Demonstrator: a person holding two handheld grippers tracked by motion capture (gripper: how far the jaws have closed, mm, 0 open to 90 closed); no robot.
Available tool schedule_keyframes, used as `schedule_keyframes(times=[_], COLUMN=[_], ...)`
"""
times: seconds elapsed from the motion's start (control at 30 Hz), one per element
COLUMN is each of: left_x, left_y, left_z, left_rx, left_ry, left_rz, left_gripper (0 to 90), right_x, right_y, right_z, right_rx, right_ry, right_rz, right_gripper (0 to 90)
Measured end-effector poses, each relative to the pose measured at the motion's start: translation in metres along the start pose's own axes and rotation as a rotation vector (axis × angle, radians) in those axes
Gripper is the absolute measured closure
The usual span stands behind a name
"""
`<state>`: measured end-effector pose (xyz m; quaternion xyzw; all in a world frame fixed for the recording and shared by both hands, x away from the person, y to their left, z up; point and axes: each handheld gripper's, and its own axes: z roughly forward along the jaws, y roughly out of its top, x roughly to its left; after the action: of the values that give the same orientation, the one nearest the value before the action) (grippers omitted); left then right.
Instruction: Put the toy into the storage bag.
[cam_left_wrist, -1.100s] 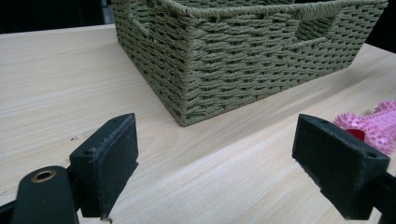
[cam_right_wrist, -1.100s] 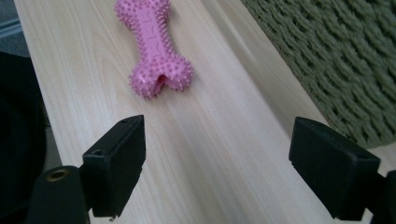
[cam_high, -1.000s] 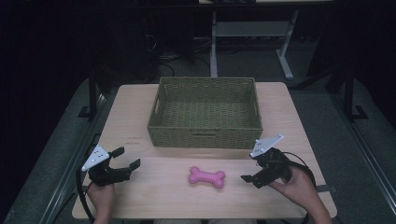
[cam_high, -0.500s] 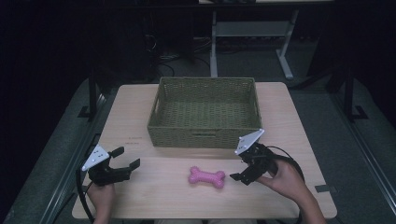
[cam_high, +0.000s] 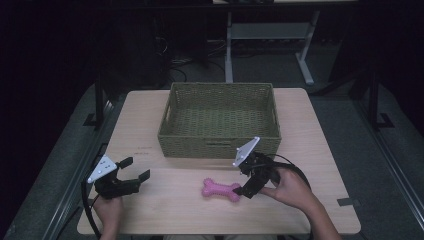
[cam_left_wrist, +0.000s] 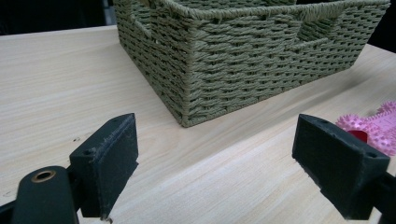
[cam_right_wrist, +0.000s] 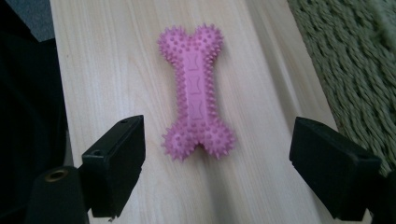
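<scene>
Pink spiked bone toy (cam_high: 221, 189) lies flat on the table (cam_high: 310, 150), at 9 o'clock of the right gripper (cam_high: 248, 180), just beside its wide-open, empty jaws.

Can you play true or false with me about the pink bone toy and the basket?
1. The pink bone toy lies on the table. True.
2. The toy is inside the woven basket. False: it lies in front of the basket.
3. The right gripper is open, next to the toy. True.
4. The left gripper is squeezing the toy. False: it is open, away from the toy.
</scene>
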<state>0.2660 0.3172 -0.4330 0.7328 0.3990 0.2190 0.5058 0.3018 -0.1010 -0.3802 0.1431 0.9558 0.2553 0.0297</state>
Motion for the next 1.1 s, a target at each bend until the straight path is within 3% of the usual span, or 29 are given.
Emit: schedule_keyframes(times=[0.5,0.87,1.1], left_x=[0.000,0.002,0.003], left_y=[0.000,-0.001,-0.001], left_z=[0.000,-0.001,-0.001], left_rx=[-0.006,-0.015,-0.017], left_ry=[-0.002,-0.004,-0.001], left_rz=[-0.010,-0.022,-0.029], left_gripper=[13.9,13.9,13.9], right_x=[0.001,0.008,0.004], right_y=[0.022,0.035,0.035], right_z=[0.020,0.050,0.058], right_rx=[0.047,0.116,0.141], right_ry=[0.049,0.068,0.077], right_rz=[-0.039,-0.081,-0.071], right_gripper=[20.0,24.1,29.8])
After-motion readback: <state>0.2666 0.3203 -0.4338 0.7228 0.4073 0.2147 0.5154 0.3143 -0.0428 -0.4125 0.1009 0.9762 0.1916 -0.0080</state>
